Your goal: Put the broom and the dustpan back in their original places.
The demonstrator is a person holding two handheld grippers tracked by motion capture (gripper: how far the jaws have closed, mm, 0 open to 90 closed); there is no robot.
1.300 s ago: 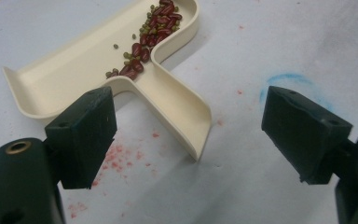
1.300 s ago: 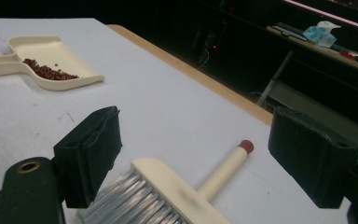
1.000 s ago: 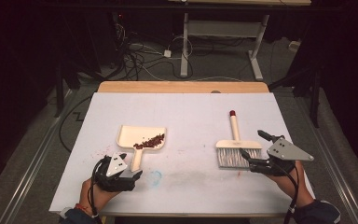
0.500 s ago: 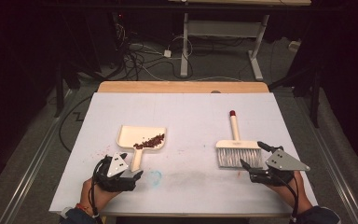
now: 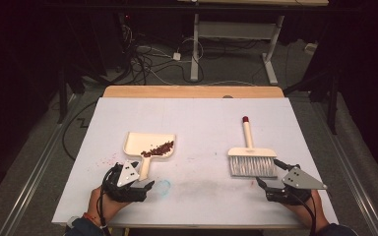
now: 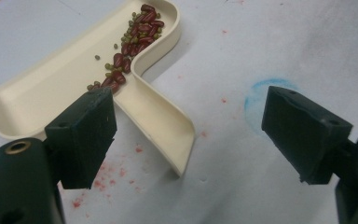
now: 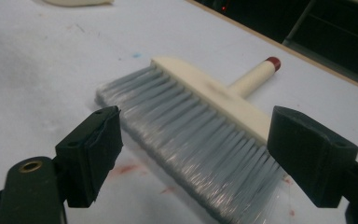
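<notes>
A cream dustpan lies left of centre on the white table, with red and green beans piled along its near wall. Its handle points at my left gripper, which stands open; the handle end lies between the jaws, nearer the left one. A cream hand brush with grey bristles and a red-tipped handle lies at the right. My right gripper is open just in front of the bristle ends, with nothing gripped.
The white table top carries faint red specks and a blue ring mark near the left gripper. A wooden strip runs along the far edge. Cables and a desk frame stand on the dark floor beyond.
My right gripper has drawn back from beside the brush toward the front edge of the table. The left gripper, dustpan and brush have stayed put.
</notes>
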